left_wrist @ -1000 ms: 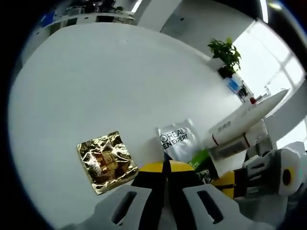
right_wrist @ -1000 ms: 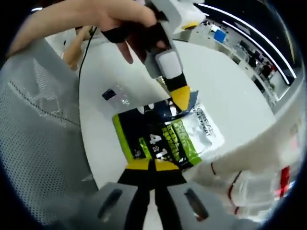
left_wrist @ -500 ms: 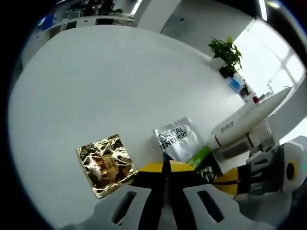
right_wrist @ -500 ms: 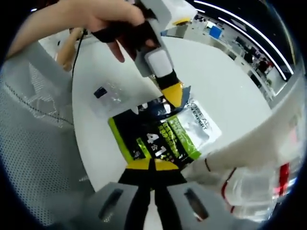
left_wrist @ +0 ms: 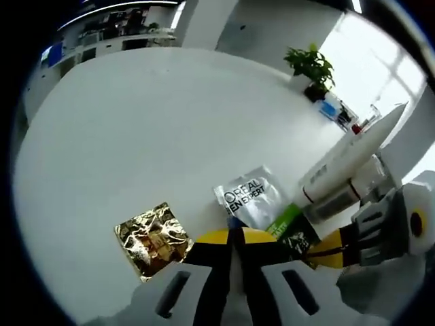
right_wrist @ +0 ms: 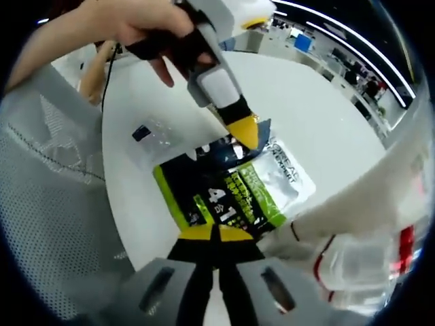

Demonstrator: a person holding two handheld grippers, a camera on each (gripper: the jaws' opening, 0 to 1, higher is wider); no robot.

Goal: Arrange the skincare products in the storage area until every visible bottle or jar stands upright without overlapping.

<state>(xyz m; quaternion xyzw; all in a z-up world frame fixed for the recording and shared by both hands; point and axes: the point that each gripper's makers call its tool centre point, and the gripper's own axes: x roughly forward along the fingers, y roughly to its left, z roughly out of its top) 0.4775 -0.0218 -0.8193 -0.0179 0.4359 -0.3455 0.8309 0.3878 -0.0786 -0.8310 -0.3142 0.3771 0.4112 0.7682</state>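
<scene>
Landmark: the silver L'Oréal Men Expert sachet (left_wrist: 249,202), which lies flat on the white table (left_wrist: 136,122).

Left gripper view: the left gripper (left_wrist: 233,239) has its yellow-tipped jaws closed together, tips meeting at the near edge of the silver sachet, where a dark blue corner shows; whether they pinch anything cannot be told. A crumpled gold foil sachet (left_wrist: 153,237) lies flat to the left of the silver sachet, apart from it. A black-and-green sachet (left_wrist: 289,232) lies against the silver sachet's right edge. Further right of it, a long white tube (left_wrist: 353,157) lies on its side over a clear-capped bottle (left_wrist: 338,201). The right gripper (left_wrist: 331,247) enters beyond the black-and-green sachet. A potted plant (left_wrist: 312,69) stands far behind the silver sachet at the table's far edge.

Right gripper view: the right gripper (right_wrist: 216,233) has its jaws closed, tips at the near edge of the black-and-green sachet (right_wrist: 216,197); a grip on it cannot be confirmed. That sachet overlaps the silver sachet (right_wrist: 287,178). A person's hand (right_wrist: 146,30) holds the left gripper (right_wrist: 242,130), whose tips touch down at the far corner of the overlapping sachets. A small clear packet (right_wrist: 153,138) lies left of them. The white tube (right_wrist: 346,204) lies to the right of the silver sachet.
</scene>
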